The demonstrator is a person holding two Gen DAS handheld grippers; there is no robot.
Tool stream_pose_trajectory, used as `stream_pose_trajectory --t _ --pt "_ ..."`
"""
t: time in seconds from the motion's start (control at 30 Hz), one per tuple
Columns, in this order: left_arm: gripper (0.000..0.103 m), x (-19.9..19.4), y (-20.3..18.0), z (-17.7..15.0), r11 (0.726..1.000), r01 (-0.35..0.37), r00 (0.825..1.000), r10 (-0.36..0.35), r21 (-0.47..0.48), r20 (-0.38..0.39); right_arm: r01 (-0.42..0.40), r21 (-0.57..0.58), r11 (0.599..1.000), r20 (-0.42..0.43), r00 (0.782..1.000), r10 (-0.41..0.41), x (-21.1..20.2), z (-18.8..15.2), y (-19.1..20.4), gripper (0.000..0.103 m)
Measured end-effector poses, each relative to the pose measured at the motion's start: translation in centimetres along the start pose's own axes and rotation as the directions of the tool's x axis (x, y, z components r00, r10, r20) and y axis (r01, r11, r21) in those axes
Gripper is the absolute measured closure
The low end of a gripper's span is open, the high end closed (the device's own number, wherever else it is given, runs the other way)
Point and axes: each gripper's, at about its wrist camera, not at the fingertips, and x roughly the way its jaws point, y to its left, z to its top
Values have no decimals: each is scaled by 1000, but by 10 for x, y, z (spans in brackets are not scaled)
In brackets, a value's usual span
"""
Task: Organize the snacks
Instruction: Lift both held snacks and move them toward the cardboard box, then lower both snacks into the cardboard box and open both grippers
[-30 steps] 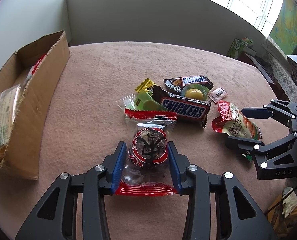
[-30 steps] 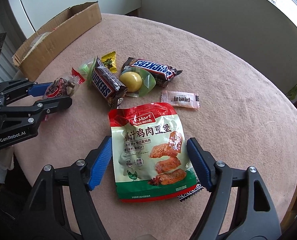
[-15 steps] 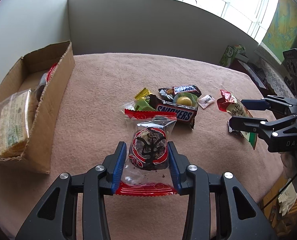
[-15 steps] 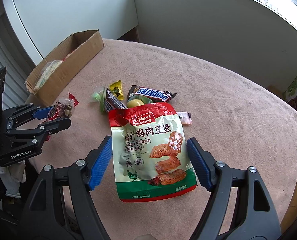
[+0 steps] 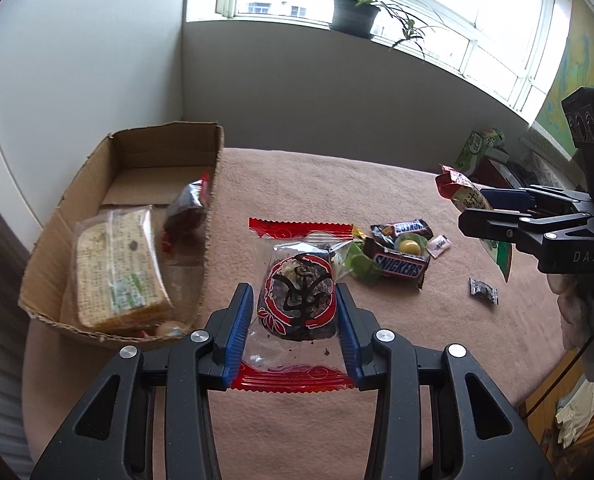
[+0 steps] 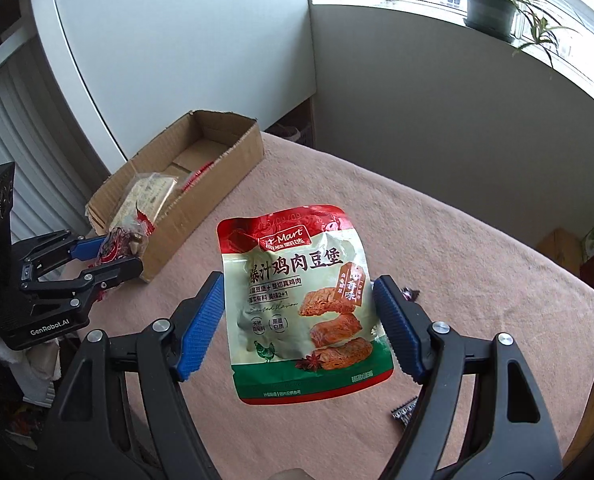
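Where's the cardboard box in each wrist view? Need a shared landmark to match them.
Left wrist: cardboard box sits left of centre, open top, snacks inside, beside the left gripper holding the red-edged cake packet.
Right wrist: the box lies upper left, behind the chicken tofu pouch.
Shared landmark: the potted plant on the windowsill.

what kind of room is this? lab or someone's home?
Most likely a home, perhaps a sunroom or dining corner. A potted plant sits on the windowsill, a pink cloth covers the table, and shop-bought snacks such as a Snickers bar lie beside a reused cardboard box.
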Motion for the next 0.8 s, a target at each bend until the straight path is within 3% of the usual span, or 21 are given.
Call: stream_pose_trajectory --t 0.47,0.8 --pt "64 -3 104 38 982 -165 985 169 -91 32 -100 -17 995 9 995 100 70 98 70 25" --pt "64 28 138 60 976 -168 985 170 -139 2 -147 70 987 -33 988 150 133 131 79 25"
